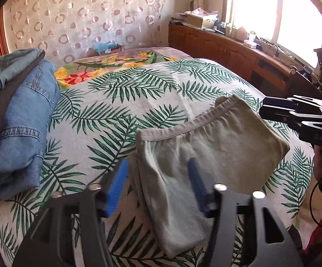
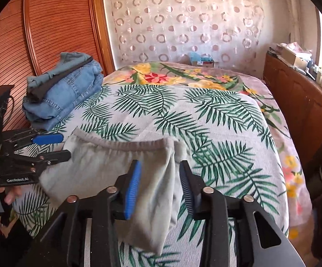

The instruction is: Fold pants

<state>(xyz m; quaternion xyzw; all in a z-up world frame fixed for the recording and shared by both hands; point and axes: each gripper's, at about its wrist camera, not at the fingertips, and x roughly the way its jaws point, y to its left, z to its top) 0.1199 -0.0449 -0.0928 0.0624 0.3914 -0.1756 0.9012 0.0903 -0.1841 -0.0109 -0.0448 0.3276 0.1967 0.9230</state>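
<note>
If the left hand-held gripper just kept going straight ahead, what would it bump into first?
Probably the grey pants: the left hand-held gripper is open right over them, with the waistband just ahead. Its height above the cloth is unclear.

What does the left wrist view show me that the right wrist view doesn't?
Only the left wrist view shows the bright window and the long run of clutter on the wooden cabinet under it, plus the right gripper side-on at the gray pants' far edge. Only the right wrist view shows the slatted wooden door behind the stack of jeans, and the left gripper side-on, open. Both show the folded gray pants on the palm-leaf bedspread, the jeans, and the ring-patterned curtain.
</note>
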